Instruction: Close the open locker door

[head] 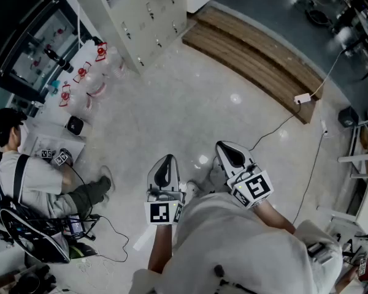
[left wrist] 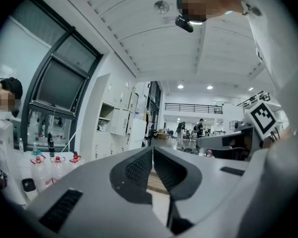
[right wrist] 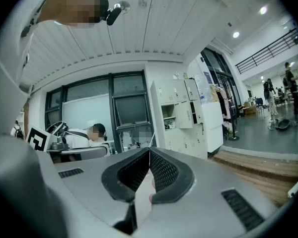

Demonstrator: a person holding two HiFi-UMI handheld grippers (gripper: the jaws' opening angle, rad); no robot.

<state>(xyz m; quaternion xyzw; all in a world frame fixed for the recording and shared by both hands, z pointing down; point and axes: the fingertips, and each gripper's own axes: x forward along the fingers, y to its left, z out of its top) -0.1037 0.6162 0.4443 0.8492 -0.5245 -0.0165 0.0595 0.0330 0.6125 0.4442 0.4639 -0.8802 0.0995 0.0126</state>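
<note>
A bank of white lockers (head: 150, 14) stands far ahead at the top of the head view. In the right gripper view the lockers (right wrist: 201, 123) show one open compartment (right wrist: 167, 112) with its door (right wrist: 185, 114) swung out beside it. The left gripper view shows the same open compartment (left wrist: 105, 122). Both grippers are held low in front of the person, well short of the lockers. My left gripper (head: 165, 159) (left wrist: 152, 148) has its jaws together with nothing between them. My right gripper (head: 224, 144) (right wrist: 149, 150) is likewise shut and empty.
A person (head: 30, 176) sits on the floor at the left with gear around them. Clear bottles with red caps (head: 86, 78) stand near the lockers. A low wooden step (head: 251, 54) runs at the upper right, and a cable and power strip (head: 302, 98) cross the floor.
</note>
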